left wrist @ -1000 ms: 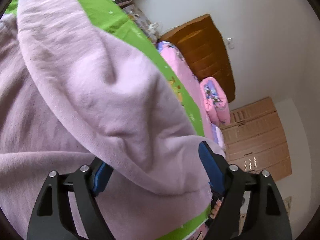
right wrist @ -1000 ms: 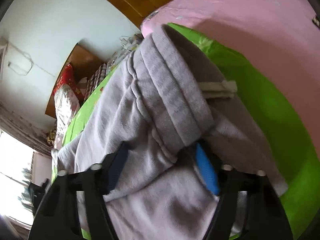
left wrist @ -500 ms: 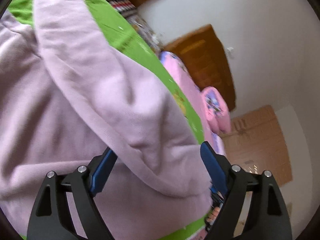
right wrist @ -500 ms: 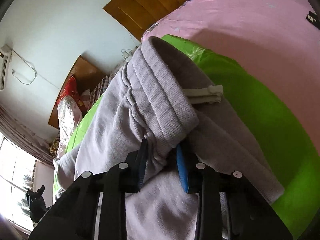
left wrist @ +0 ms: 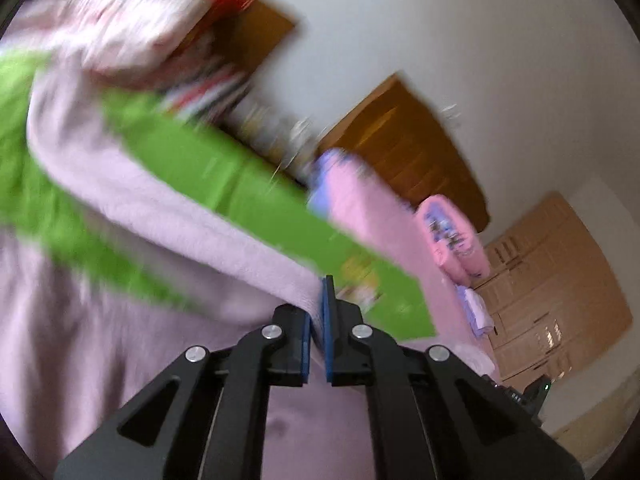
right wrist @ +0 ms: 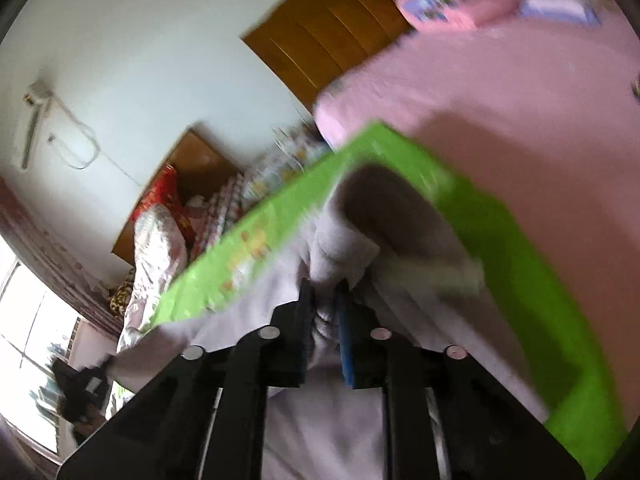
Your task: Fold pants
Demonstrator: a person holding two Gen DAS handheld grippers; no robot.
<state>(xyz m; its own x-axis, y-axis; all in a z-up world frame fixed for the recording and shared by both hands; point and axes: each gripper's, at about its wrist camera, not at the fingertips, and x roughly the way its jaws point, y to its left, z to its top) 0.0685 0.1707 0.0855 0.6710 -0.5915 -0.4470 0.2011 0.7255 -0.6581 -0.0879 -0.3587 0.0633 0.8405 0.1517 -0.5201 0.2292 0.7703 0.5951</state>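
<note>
The bed (right wrist: 500, 92) with its pink sheet fills the room below a wooden headboard (right wrist: 336, 36), and a bright green mat (left wrist: 256, 200) is spread on top of it. On the mat lie the pants (left wrist: 132, 200), pale lilac-grey, soft and fleecy. They lie rumpled. One long leg stretches away across the green, and the thick gathered waistband (right wrist: 340, 244) is bunched up at the near end. A pale drawstring (right wrist: 432, 272) trails from the waistband over the mat. The left gripper (left wrist: 318, 312) has its blue pads brought nearly together, pinching the edge of the pant leg. The right gripper (right wrist: 326, 320) is closing narrow, its pads pressing a fold of the waistband between them.
</note>
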